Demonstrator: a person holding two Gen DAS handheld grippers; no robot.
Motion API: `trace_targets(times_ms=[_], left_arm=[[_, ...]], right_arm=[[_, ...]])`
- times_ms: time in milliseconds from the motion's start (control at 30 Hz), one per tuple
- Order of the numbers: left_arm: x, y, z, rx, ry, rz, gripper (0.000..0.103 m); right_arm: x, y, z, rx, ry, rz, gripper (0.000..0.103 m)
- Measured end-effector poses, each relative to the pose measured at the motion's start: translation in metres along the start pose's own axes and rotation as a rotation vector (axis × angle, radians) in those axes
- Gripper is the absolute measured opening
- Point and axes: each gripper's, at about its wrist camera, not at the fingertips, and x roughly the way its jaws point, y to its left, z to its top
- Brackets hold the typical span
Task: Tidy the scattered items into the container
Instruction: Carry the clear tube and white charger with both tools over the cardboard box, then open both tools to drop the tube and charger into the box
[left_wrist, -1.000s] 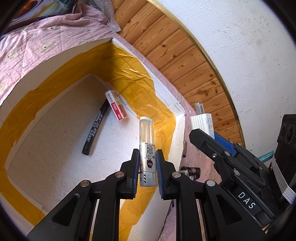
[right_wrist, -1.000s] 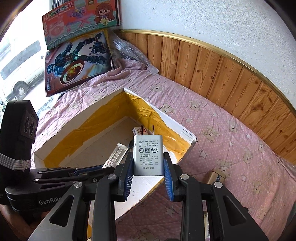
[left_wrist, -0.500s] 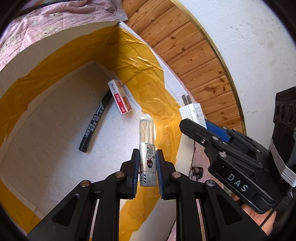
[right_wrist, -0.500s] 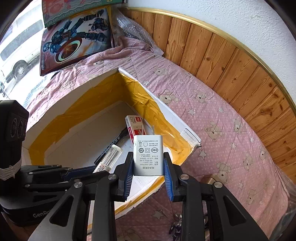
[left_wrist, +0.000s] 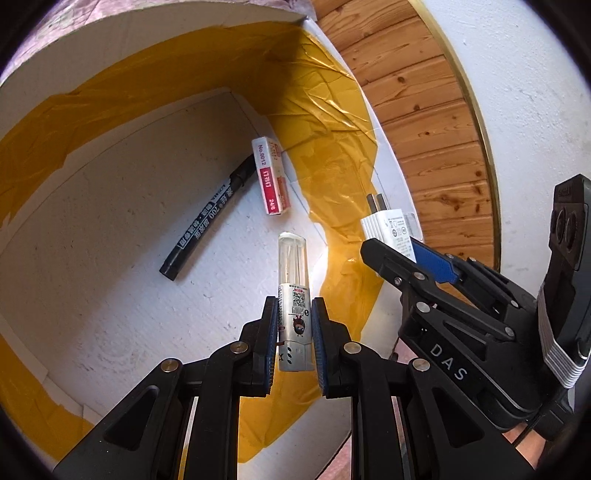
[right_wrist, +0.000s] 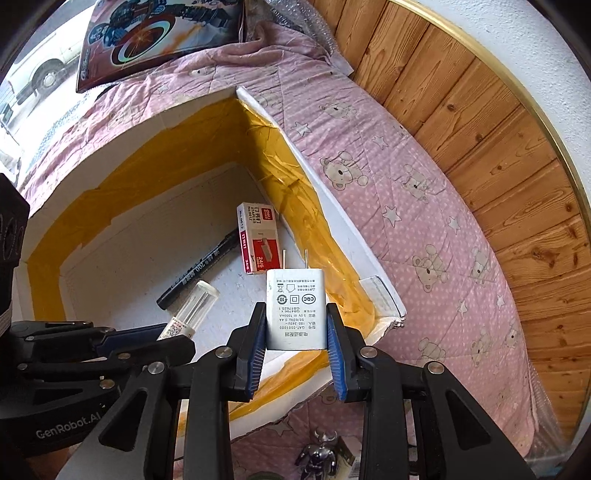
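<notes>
My left gripper (left_wrist: 294, 325) is shut on a clear tube of toothpicks (left_wrist: 293, 280) and holds it above the floor of the white foam box (left_wrist: 110, 295) lined with yellow tape. My right gripper (right_wrist: 295, 332) is shut on a white USB charger plug (right_wrist: 295, 306), prongs forward, over the box's near right corner. The plug also shows in the left wrist view (left_wrist: 388, 229). A black marker (left_wrist: 210, 221) and a red-and-white staples box (left_wrist: 269, 181) lie inside the box near its far corner.
The box (right_wrist: 332, 206) sits on a pink bear-print quilt (right_wrist: 424, 206). A wood-panelled wall (right_wrist: 498, 140) runs along the right. A toy box (right_wrist: 162, 33) lies at the far end. A small metal figure (right_wrist: 317, 454) lies on the quilt in front of the box.
Both grippers have moved forward and down over the box, each still holding its item. The box interior now fills more of both views.
</notes>
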Motion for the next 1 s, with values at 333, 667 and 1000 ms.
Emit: trace_targets(times_ms=[333, 667, 1000], left_arm=[[0.012, 0.017, 0.009, -0.141, 0.048, -0.076, 0.019], [0.03, 0.026, 0.008, -0.186, 0.107, -0.074, 0.026], [0.025, 0.03, 0.004, -0.195, 0.111, -0.061, 0.04]], right_arm=[[0.03, 0.009, 0.011, -0.117, 0.107, -0.05, 0.032], [0.049, 0.011, 0.015, -0.173, 0.18, -0.125, 0.032], [0.039, 0.016, 0.009, -0.169, 0.166, -0.153, 0.032]])
